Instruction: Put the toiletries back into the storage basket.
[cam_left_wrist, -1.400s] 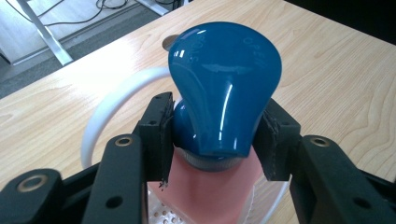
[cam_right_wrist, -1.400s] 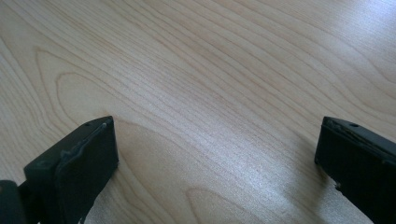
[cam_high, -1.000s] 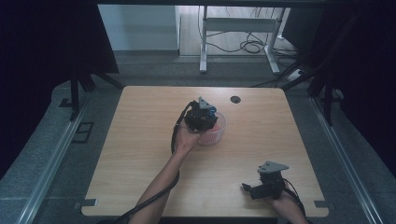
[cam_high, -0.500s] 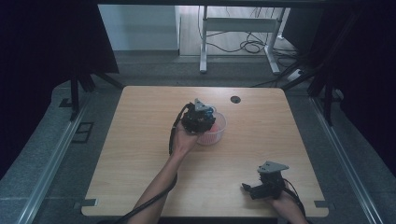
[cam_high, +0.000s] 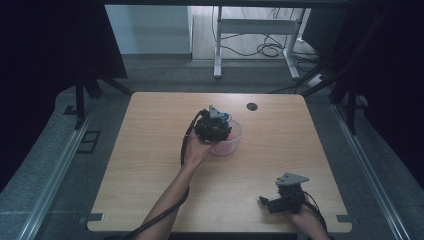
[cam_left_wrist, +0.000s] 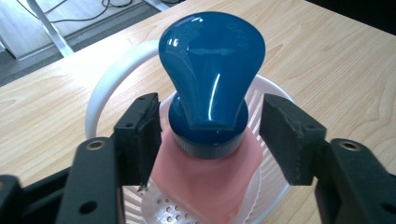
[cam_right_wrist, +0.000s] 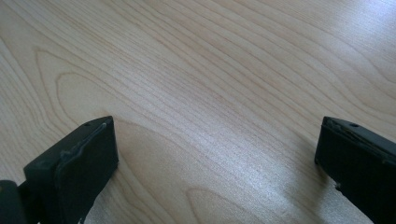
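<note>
Left gripper just opening, clear of blue-capped bottle; right gripper spread, empty

I read the bottle as glossy deep blue at the cap, pale pink on the body below. Basket: white, slotted walls, a dotted hole pattern at 6 o'clock. Table: light wood with wavy grain. Both grippers, left and right: matte black.
</note>
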